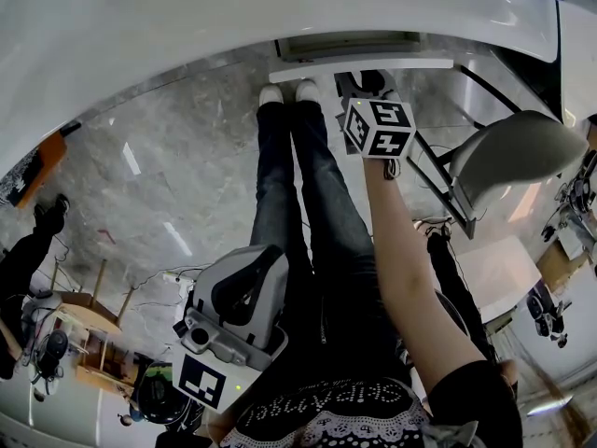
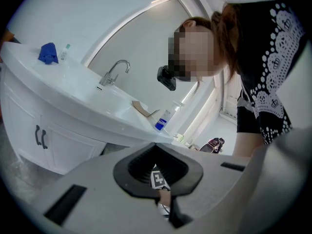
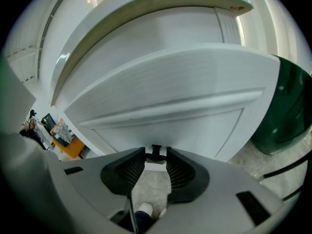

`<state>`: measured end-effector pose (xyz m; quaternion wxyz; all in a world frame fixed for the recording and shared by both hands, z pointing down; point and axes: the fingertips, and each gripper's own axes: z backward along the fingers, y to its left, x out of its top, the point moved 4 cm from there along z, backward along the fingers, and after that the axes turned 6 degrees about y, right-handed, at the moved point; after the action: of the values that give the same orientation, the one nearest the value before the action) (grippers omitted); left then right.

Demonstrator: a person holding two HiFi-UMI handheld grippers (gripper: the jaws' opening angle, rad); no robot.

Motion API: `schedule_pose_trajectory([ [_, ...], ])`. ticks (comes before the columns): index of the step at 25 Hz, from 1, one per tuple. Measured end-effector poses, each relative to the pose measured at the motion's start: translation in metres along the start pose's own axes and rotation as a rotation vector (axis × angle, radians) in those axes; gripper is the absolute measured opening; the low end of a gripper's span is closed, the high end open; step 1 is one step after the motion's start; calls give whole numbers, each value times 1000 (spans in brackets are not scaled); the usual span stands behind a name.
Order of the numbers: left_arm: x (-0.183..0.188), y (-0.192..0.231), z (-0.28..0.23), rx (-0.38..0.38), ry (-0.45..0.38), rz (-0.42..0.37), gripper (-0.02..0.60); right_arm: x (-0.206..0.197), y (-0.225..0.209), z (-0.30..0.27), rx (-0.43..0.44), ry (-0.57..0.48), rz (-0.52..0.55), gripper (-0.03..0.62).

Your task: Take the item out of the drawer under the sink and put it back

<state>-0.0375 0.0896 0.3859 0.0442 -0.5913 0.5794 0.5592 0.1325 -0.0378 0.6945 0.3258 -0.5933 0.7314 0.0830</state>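
Bright, even light flooding in; glare streaking the marble floor (image 1: pixel 159 194); fisheye bending every edge, corners going black; nearest parts blurring.

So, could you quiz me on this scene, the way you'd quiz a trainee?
1. Fill in: the cloth on the counter is coloured ____.
2. What is the right gripper shut on? A) the cloth B) the handle C) nothing
3. True or false: the left gripper holds something.

Key: 1 blue. 2 B. 3 false: its jaws are together with nothing between them.
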Motion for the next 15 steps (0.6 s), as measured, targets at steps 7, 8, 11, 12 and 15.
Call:
schedule_pose_trajectory([
  [7, -2, -3, 0, -6, -2, -2, 5, -17, 2, 12, 6, 13, -1, 144],
  [8, -2, -3, 1, -7, -1, -2, 5, -20, 3, 13, 8, 16, -2, 144],
  [11, -3, -3, 1, -10, 1, -2, 5, -26, 5, 15, 10, 17, -7, 144],
  [12, -3, -3, 1, -10, 0, -1, 5, -26, 5, 15, 8, 16, -9, 143],
  [15, -5, -6, 3, -9, -1, 3, 5, -27, 6, 17, 6, 10, -13, 143],
])
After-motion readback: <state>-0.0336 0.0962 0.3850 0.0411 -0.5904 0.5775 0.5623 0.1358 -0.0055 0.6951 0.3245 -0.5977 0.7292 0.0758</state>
